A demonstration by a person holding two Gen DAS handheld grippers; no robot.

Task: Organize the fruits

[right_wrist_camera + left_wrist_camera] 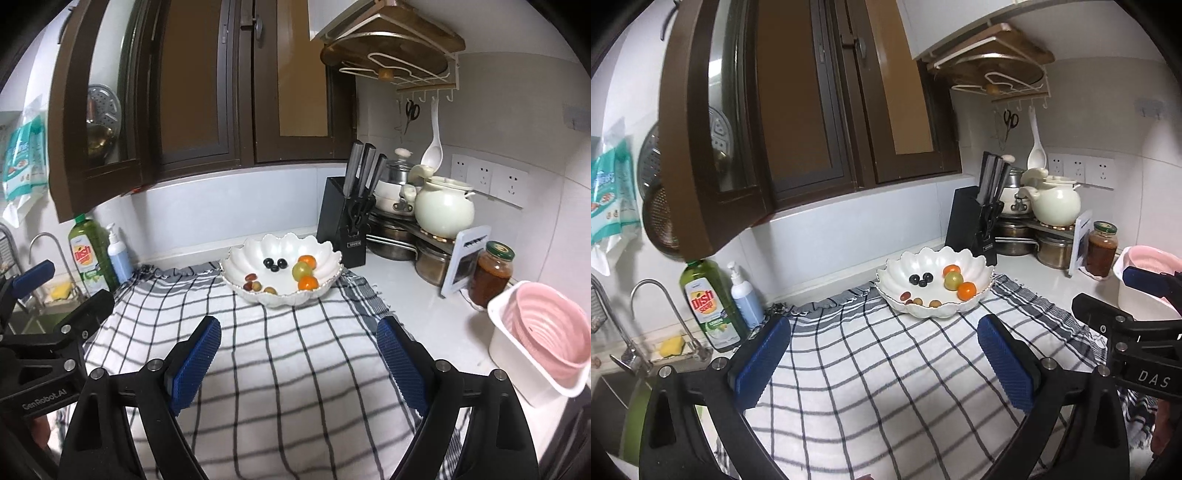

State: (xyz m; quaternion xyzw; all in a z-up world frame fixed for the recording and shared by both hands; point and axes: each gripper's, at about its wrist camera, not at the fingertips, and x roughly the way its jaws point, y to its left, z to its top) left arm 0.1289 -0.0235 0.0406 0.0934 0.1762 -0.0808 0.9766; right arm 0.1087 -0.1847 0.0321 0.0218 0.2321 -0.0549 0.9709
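Observation:
A white scalloped bowl (975, 265) stands at the far end of a checked cloth (871, 369); it also shows in the right wrist view (325, 254). It holds two oranges (966, 290), a green fruit (953, 280), three dark berries (921, 279) and several small grapes (916, 301). My left gripper (884, 356) is open and empty above the cloth, well short of the bowl. My right gripper (299, 360) is open and empty too, beside the left one (33, 280).
A black knife block (341, 221), pots and a cream teapot (443, 208) stand behind the bowl at right. A sauce jar (493, 273) and a white tub with a pink colander (543, 336) are at right. Dish soap (707, 302), a pump bottle, tap and sink are at left. An open window sash hangs above.

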